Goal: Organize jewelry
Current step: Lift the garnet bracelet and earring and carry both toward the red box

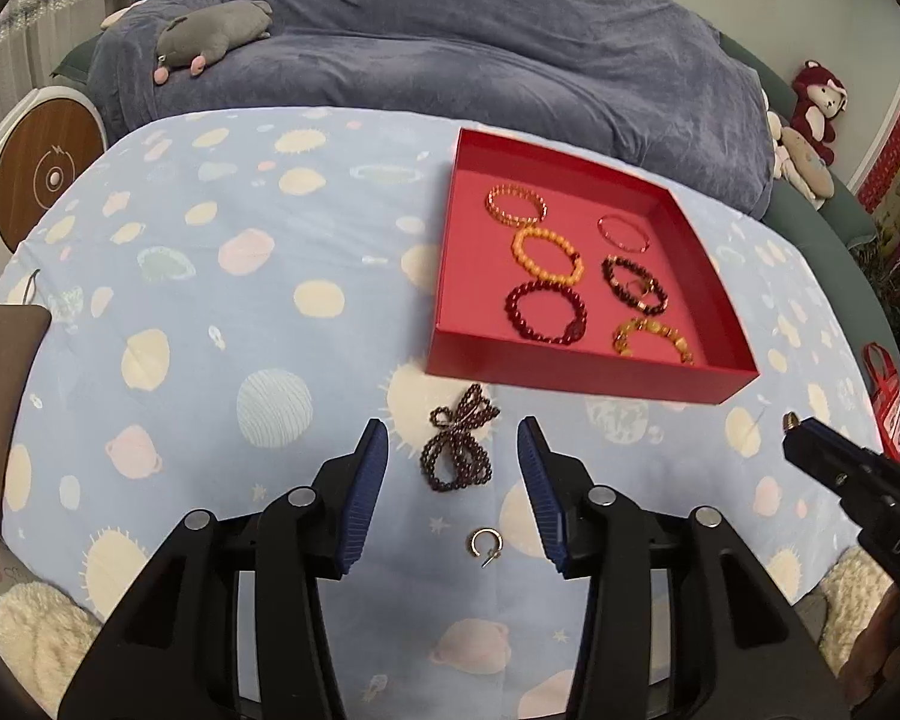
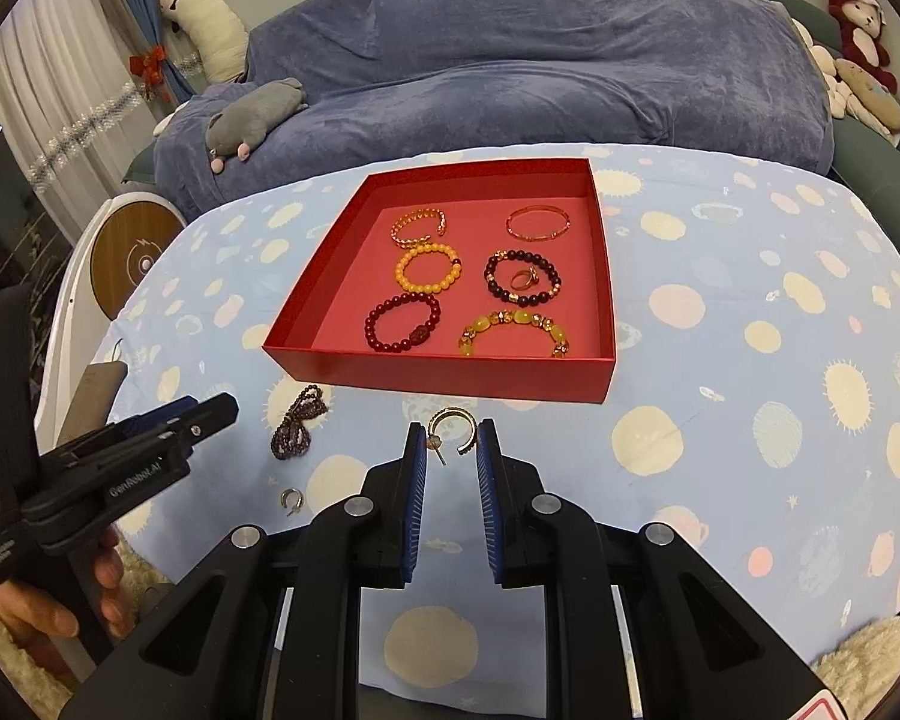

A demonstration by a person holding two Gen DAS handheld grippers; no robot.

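Observation:
A red tray [image 1: 570,369] [image 2: 438,375] on the blue planet-print cloth holds several bead bracelets, a bangle and a ring. My left gripper [image 1: 453,438] is open, its fingers on either side of a tangled dark bead strand [image 1: 457,440] [image 2: 297,423] lying on the cloth. A small hoop earring [image 1: 486,543] [image 2: 292,499] lies nearer me. My right gripper [image 2: 451,438] is shut on a gold hoop earring [image 2: 450,429], held just in front of the tray's near wall. The right gripper's tip with the earring shows in the left wrist view [image 1: 795,426].
A sofa under a blue-grey blanket [image 2: 510,72] with a grey plush toy [image 2: 252,114] lies behind the table. A round wooden-faced device [image 1: 42,174] stands at the left. A brown tag [image 1: 0,390] lies at the left table edge. Plush toys [image 2: 858,30] sit at the right.

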